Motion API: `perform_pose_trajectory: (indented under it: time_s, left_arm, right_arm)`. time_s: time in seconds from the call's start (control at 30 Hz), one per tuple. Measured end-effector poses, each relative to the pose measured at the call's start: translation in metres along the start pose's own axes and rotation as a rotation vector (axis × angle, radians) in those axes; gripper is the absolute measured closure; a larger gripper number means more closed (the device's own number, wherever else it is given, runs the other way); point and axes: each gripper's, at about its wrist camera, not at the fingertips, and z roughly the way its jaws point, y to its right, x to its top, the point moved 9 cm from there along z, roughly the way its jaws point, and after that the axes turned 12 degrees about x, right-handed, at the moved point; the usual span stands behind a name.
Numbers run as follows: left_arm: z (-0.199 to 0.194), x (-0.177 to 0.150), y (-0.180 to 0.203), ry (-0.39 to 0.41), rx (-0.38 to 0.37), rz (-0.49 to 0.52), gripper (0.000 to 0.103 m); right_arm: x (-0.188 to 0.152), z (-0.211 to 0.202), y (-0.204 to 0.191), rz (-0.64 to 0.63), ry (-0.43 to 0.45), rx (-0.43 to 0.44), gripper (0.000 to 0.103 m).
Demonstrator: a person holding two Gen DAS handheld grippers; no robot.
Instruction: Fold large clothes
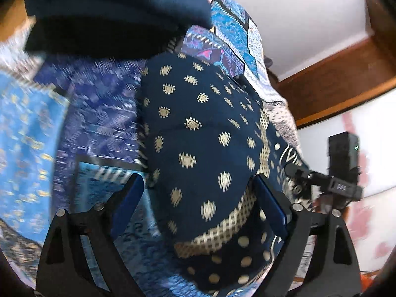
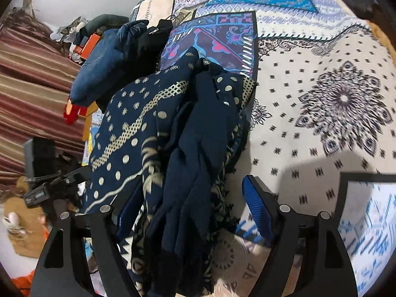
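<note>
The patterned bedspread spreads ahead of both grippers. On it lies the navy printed garment, partly gathered: smooth and flat under the left gripper, bunched in loose ridges between the fingers of the right gripper. My reading is that folding is midway at best, with the crumpled end not yet squared. Both tools stand wide open, pads clear of the cloth (nothing gripped). Beyond the garment, up and to the right tool's left, sits a pile of dark clothes. No containers are visible.
</note>
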Motion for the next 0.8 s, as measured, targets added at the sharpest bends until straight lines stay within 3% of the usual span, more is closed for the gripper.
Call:
perform_pose_trajectory:
  time_s: [0.3,0.53,0.6,0.67,0.8]
  left_arm:
    - [0.037,0.014,0.002,-0.121,-0.17,-0.121,0.01]
    - [0.045,0.019,0.009,-0.132,-0.195,-0.118,0.009]
    - [0.043,0.018,0.008,-0.125,-0.192,-0.115,0.012]
    - [0.039,0.016,0.007,-0.102,-0.172,-0.093,0.019]
    - [0.022,0.011,0.014,-0.059,-0.142,-0.036,0.032]
  right_arm:
    - [0.022,0.035,0.002,0.012,-0.076,0.022,0.02]
    - [0.032,0.046,0.006,0.067,-0.104,0.095,0.021]
    - [0.032,0.044,0.007,0.072,-0.094,0.106,0.029]
    - [0.028,0.041,0.004,0.077,-0.083,0.124,0.05]
    - [0.02,0.03,-0.005,0.083,-0.058,0.153,0.067]
